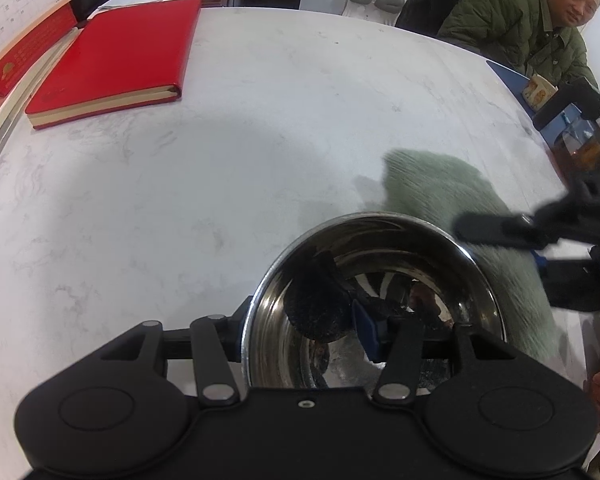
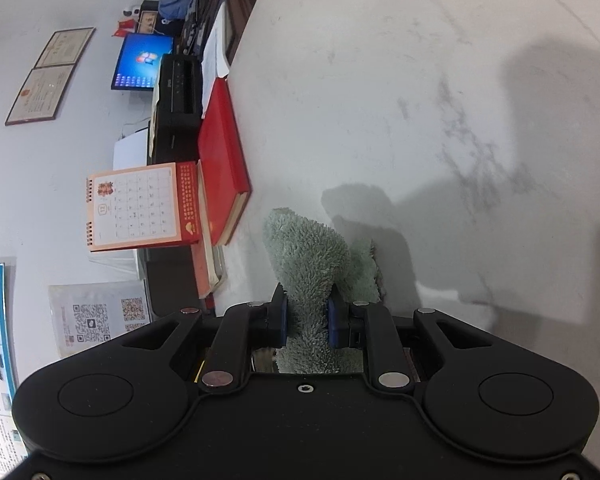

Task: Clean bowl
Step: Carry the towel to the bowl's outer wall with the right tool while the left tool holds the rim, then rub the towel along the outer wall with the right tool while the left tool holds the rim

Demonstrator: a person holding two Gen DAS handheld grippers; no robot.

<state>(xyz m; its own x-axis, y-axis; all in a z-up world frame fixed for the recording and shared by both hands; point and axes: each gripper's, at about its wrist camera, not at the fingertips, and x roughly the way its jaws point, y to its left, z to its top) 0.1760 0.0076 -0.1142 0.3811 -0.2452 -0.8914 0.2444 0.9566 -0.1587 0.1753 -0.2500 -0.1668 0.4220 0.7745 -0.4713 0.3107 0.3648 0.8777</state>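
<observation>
A shiny steel bowl point(image 1: 380, 272) stands on the white marble table point(image 1: 260, 128), low in the left wrist view. My left gripper point(image 1: 300, 324) straddles the bowl's left wall, one finger outside the rim and the blue-padded finger inside, gripping it. My right gripper point(image 1: 512, 260) hangs just right of the bowl, level with its far rim. It is shut on a fluffy pale green cloth point(image 1: 432, 184) that drapes to the table behind the bowl. In the right wrist view the cloth point(image 2: 308, 256) sticks up between the blue pads of the right gripper point(image 2: 307, 316). The bowl does not show there.
A red notebook point(image 1: 112, 56) and a desk calendar point(image 1: 16, 12) lie at the table's far left. A seated person in a green jacket point(image 1: 512, 20), a mug point(image 1: 540, 92) and a glass teapot point(image 1: 584, 144) are at the far right. A printer point(image 2: 180, 108) stands beyond the notebook.
</observation>
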